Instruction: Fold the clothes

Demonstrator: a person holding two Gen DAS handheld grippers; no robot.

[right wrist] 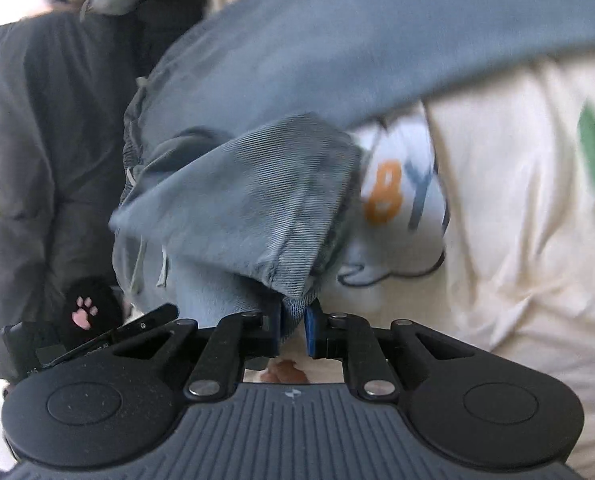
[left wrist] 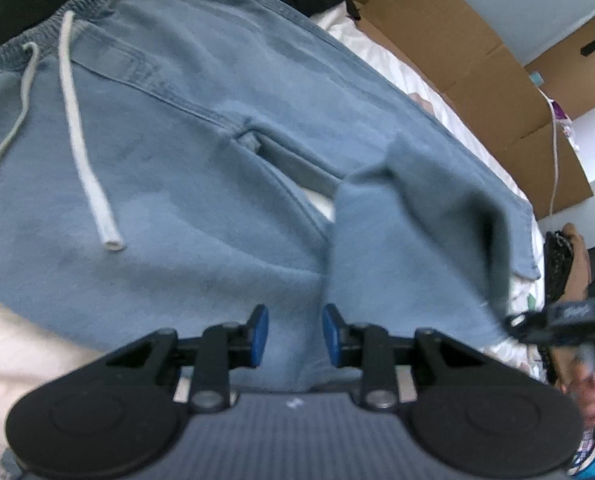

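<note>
Light blue sweatpants (left wrist: 201,152) lie spread on a bed, with the elastic waistband at the upper left and two white drawstrings (left wrist: 81,152) trailing down. My left gripper (left wrist: 295,332) hovers open just over the fabric near the crotch, nothing pinched between its blue pads. One trouser leg (left wrist: 409,232) is lifted and doubled back toward the waist. Its ribbed cuff (right wrist: 257,200) hangs from my right gripper (right wrist: 291,326), which is shut on the cuff's edge. In the left wrist view the right gripper (left wrist: 537,326) shows at the far right.
A cream printed bedsheet (right wrist: 517,240) lies under the pants. A cardboard box (left wrist: 477,60) and a white cable (left wrist: 555,152) stand beyond the bed's right side. A dark jacket (right wrist: 49,160) lies to the left. A black paw-print glove (right wrist: 83,312) is near the left tool.
</note>
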